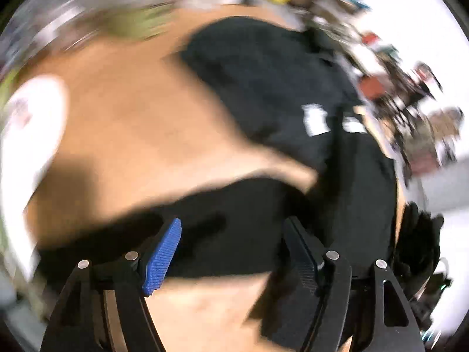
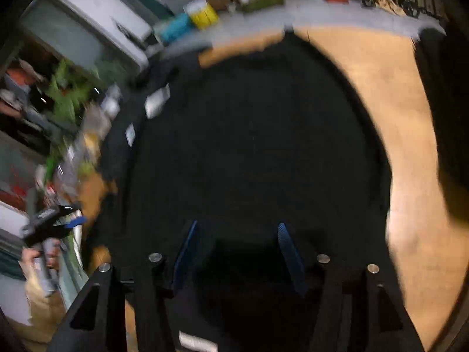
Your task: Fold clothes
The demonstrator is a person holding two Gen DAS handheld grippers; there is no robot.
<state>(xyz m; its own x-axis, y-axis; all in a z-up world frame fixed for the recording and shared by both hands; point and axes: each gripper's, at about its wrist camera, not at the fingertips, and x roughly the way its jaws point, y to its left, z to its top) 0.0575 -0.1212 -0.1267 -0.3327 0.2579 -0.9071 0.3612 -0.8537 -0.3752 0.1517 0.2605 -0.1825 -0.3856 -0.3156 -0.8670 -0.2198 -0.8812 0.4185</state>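
- The left gripper [image 1: 231, 252] is standing wide open over a black garment [image 1: 263, 94] — nothing is sitting between its fingers, only dark cloth and bare table beneath them.
- Its blue ribbed pad [image 1: 162, 256] is showing at about 7 o'clock in the left wrist view, and the dark opposite finger [image 1: 302, 261] at about 5 o'clock.
- The garment is lying on a tan wooden table [image 1: 123, 111], spreading from 12 o'clock round to 5 o'clock, with one dark band running across under the fingers.
- A white label [image 1: 315, 118] is showing on the cloth at about 3 o'clock.
- The right gripper [image 2: 237, 252] is also standing apart, roughly half spread, holding nothing — the garment [image 2: 249, 132] is lying flat below it, filling the middle of the right wrist view.
- Bare table [image 2: 410, 146] is showing from 1 to 4 o'clock.
- At 8 o'clock a hand [image 2: 44, 261] is gripping the other gripper's handle.
- Both views are blurring heavily.
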